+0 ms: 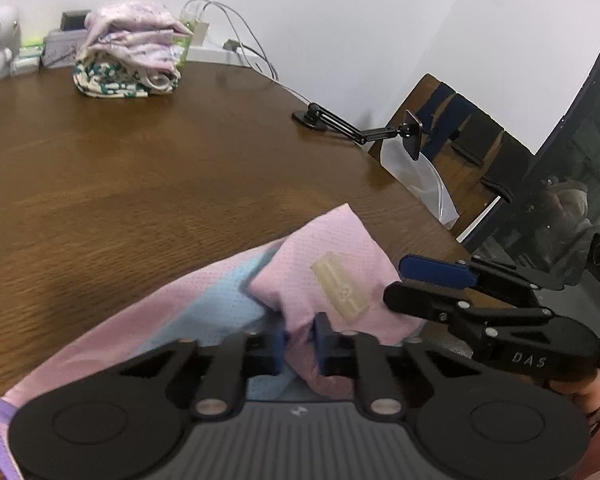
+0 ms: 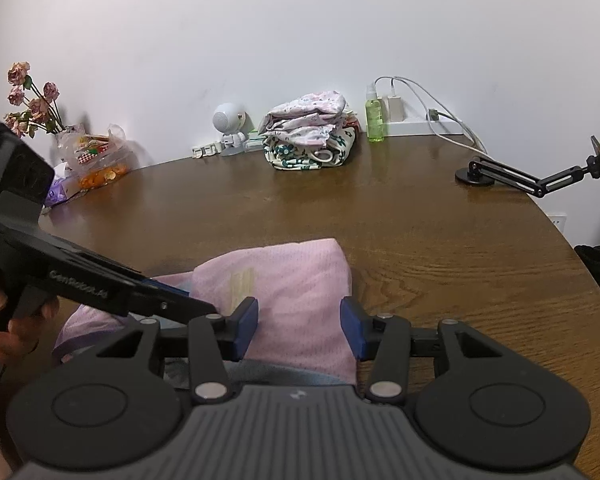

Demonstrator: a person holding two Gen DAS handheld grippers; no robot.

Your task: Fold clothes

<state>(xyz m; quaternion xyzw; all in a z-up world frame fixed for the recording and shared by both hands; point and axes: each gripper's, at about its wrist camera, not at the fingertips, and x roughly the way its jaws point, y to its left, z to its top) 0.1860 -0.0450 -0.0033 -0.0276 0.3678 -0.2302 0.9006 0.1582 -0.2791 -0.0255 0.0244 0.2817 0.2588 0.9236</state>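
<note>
A pink mesh garment (image 1: 324, 264) with a light blue panel and a beige label lies partly folded at the near edge of the brown table (image 1: 140, 152). My left gripper (image 1: 299, 344) is shut on a pinched fold of this pink garment. In the right wrist view the garment (image 2: 296, 280) lies under and between the fingers of my right gripper (image 2: 299, 328), which is open and holds nothing. The right gripper also shows in the left wrist view (image 1: 428, 284), just right of the garment. The left gripper shows in the right wrist view (image 2: 192, 304) at the garment's left side.
A pile of folded clothes (image 2: 306, 136) sits at the table's far edge by the wall, with a green bottle (image 2: 374, 116), a small white robot figure (image 2: 228, 124), a power strip and cables. A black phone holder arm (image 2: 540, 178) stands at the right. Flowers and a snack bag (image 2: 96, 156) are at the far left. Chairs (image 1: 460, 128) stand beyond the table.
</note>
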